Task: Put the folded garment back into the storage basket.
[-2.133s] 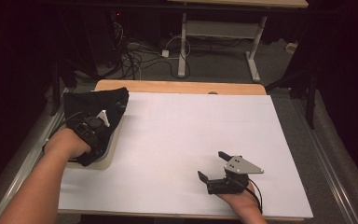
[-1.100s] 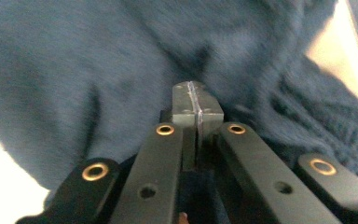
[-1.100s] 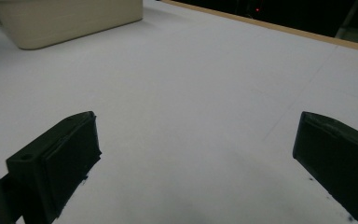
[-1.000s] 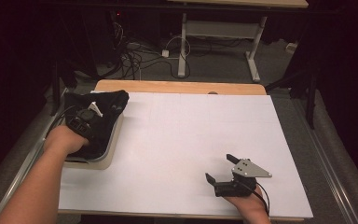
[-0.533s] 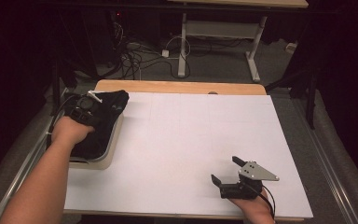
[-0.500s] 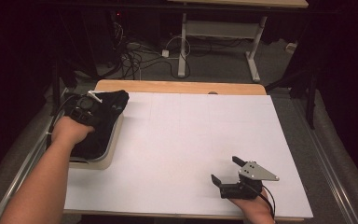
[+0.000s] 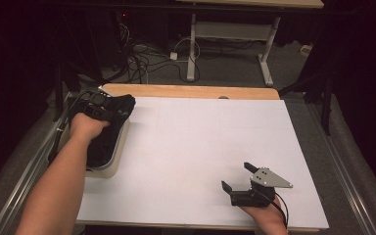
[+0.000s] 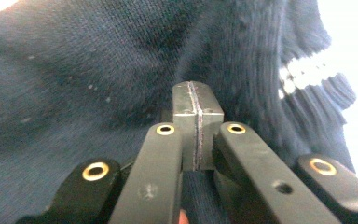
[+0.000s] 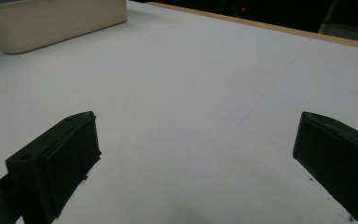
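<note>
— Judging by the upper left of the high view, the work was only just underway: the dark knitted garment (image 7: 108, 128) lay bundled in the cream bin (image 7: 111, 164), part of it spilling over the bin's far rim toward the wooden table edge (image 7: 191, 91). Nothing had been laid out on the white sheet (image 7: 200, 147) in the middle of the frame.

— And the left gripper (image 7: 94, 108)?

— Pressed together. In the left gripper view its jaws met edge to edge at the centre of the frame, with navy knit (image 8: 74, 70) right behind and around them — whether a fold was pinched between the pads I couldn't tell. A white-striped cuff (image 8: 307, 74) showed at the right of that view.

— So what was left?

— By my reading, nearly everything: lifting the garment out and spreading it on the sheet.

— The right gripper (image 7: 240, 177)?

— Spread wide at the lower right of the high view, holding nothing; in the right gripper view only bare sheet lay between its jaws.
</note>
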Motion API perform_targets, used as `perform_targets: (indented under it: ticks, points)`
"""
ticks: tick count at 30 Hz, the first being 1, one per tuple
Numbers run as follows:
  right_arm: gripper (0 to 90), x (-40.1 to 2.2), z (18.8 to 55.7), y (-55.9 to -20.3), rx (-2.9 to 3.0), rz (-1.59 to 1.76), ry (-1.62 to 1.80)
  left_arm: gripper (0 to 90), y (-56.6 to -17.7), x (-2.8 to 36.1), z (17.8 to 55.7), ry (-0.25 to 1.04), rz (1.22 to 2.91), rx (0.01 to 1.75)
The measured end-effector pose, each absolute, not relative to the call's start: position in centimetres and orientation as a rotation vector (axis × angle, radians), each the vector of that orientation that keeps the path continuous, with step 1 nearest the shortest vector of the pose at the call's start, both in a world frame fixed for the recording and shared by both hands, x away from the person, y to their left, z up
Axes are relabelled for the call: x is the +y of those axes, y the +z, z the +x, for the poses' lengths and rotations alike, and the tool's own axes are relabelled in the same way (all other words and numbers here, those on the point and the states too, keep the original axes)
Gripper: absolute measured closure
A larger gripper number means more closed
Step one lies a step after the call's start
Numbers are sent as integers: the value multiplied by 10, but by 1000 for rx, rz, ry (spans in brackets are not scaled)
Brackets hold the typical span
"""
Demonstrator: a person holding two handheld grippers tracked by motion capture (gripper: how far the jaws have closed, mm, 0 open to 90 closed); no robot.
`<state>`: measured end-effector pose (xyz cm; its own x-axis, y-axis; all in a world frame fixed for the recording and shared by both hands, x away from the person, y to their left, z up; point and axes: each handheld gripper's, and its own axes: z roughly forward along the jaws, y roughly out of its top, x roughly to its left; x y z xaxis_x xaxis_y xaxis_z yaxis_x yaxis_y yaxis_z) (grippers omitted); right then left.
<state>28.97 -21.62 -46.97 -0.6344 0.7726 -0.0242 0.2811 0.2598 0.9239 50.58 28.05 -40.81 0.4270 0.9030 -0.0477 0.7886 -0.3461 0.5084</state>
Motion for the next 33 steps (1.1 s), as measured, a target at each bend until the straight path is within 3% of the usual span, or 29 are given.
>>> perform_targets:
  ticks: [13, 23, 33]
  points:
    - [12, -212, 288, -469, 2059, 941, 1365, 874, -454, 282, 523, 230, 2171, 1454]
    - [12, -209, 288, -471, 2073, 935, 1352, 873, -440, 284, 514, 266, 2210, 1457]
    - [11, -212, 287, -471, 2067, 937, 1344, 873, -408, 319, 485, 363, 2181, 1499]
